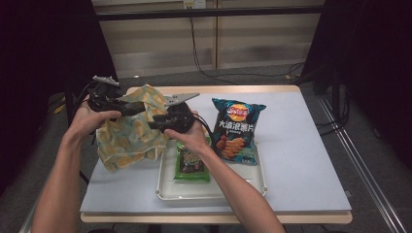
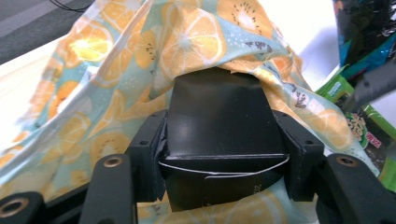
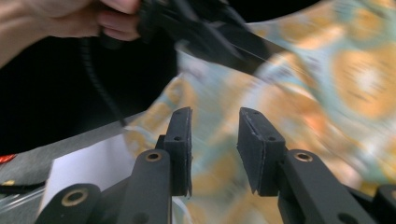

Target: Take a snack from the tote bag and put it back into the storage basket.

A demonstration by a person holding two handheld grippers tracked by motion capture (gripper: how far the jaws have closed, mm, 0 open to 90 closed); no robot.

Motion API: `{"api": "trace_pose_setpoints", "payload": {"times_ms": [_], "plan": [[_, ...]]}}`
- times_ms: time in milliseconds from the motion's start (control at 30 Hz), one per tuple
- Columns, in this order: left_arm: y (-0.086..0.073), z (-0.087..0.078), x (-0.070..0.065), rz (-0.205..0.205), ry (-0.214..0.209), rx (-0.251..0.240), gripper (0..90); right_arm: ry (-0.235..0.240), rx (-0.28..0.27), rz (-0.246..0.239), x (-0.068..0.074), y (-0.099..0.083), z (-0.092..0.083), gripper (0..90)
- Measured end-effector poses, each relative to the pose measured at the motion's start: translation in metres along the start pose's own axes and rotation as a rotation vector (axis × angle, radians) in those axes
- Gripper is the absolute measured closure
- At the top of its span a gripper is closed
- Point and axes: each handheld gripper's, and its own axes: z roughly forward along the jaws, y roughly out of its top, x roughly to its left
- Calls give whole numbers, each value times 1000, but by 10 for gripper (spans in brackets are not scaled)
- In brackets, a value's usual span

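I have the left gripper [image 1: 127, 108] clamped on a black box [image 2: 224, 126], and the fruit-print cloth bag [image 1: 127, 133] drapes over the box's far end. The bag hangs at the table's [image 1: 301, 160] left side, bunched beside the white tray [image 1: 214, 191]. My right gripper [image 1: 154, 122] sits at the bag's right edge; in the right gripper view its pads stand a narrow gap apart with nothing pinched between them, the blurred cloth just beyond. A green snack packet [image 1: 193, 165] lies in the tray, and a blue chip bag [image 1: 236, 130] rests partly on its far right corner.
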Motion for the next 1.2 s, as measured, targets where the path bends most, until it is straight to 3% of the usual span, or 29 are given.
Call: {"api": "trace_pose_setpoints", "payload": {"times_ms": [100, 267, 400, 433, 500, 533, 567, 600, 733, 900, 1100, 1200], "plan": [[3, 4, -3, -3, -5, 0, 433, 33, 2, -1, 4, 2, 5, 589], [6, 6, -6, 2, -11, 1, 432, 3, 23, 22, 3, -1, 20, 456], [9, 7, -9, 2, -10, 2, 433, -18, 16, 45, 2, 1, 28, 433], [11, 7, -9, 1, -9, -1, 433, -49, 28, 32, 4, 4, 34, 476], [11, 6, -9, 1, -6, -2, 433, -58, 31, 31, 5, 5, 36, 528], [11, 5, -9, -7, -12, -4, 432, -87, 40, 29, 5, 6, 38, 767], [11, 5, -9, -7, -12, -4, 432, -87, 40, 29, 5, 6, 38, 767], [9, 3, -8, -19, -20, -12, 432, -65, 28, 38, 4, 6, 38, 900], [8, 2, -6, -11, -15, -7, 432, -46, 37, 39, 5, 5, 39, 900], [8, -1, -4, -22, -14, -12, 430, 0, 87, 18, 7, -2, 40, 900], [14, -3, -7, -10, -11, 19, 430, 6, 118, 19, 9, -8, 43, 900], [15, -4, -6, -8, -16, 18, 429, 12, 140, -7, 10, -9, 44, 900]]}}
